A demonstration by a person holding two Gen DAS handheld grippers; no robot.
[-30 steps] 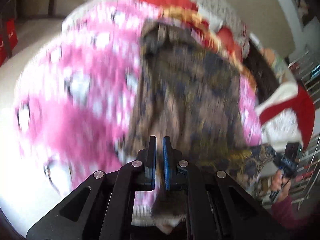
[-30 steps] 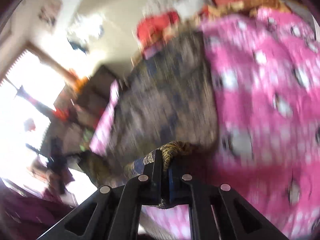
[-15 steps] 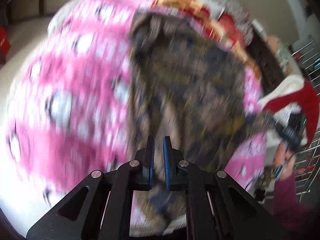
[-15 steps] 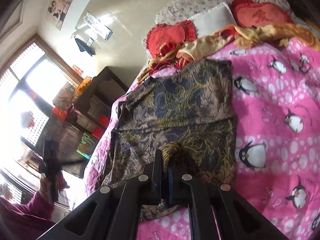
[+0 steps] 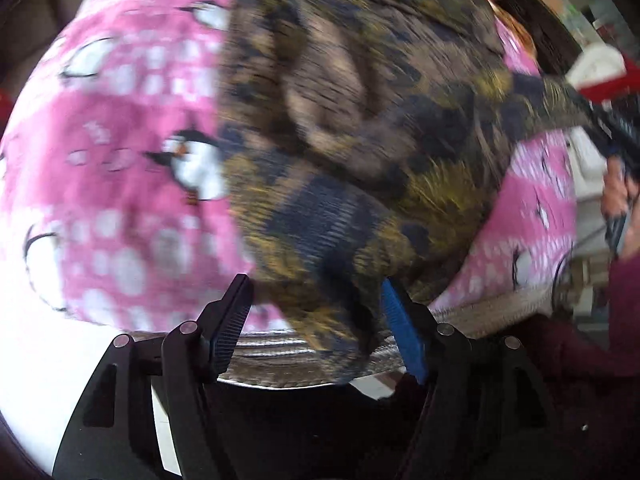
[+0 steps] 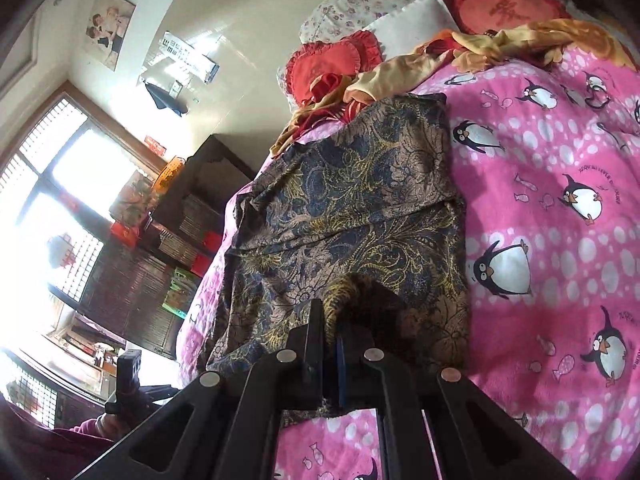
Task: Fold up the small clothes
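A brown garment with a blue and yellow floral print [image 6: 352,216] lies spread on the pink penguin blanket [image 6: 560,240]; it also fills the left wrist view [image 5: 360,120]. My left gripper [image 5: 316,300] is open, its jaws wide apart around the garment's near corner, which lies loose between them. My right gripper [image 6: 330,320] is shut on a bunched near edge of the garment, low over the blanket. In the left wrist view the right gripper shows at the far right, at the garment's other corner.
Red heart cushions [image 6: 332,68], a white pillow [image 6: 416,20] and a crumpled yellow-orange cloth [image 6: 520,40] lie at the head of the bed. A dark cabinet [image 6: 168,240] stands beside the bed under a bright window. The bed's front edge [image 5: 280,344] is just before the left gripper.
My left gripper has opened and let go of the garment's corner. Both grippers have come down, and the garment now lies flat on the blanket. The right gripper stays shut on it.
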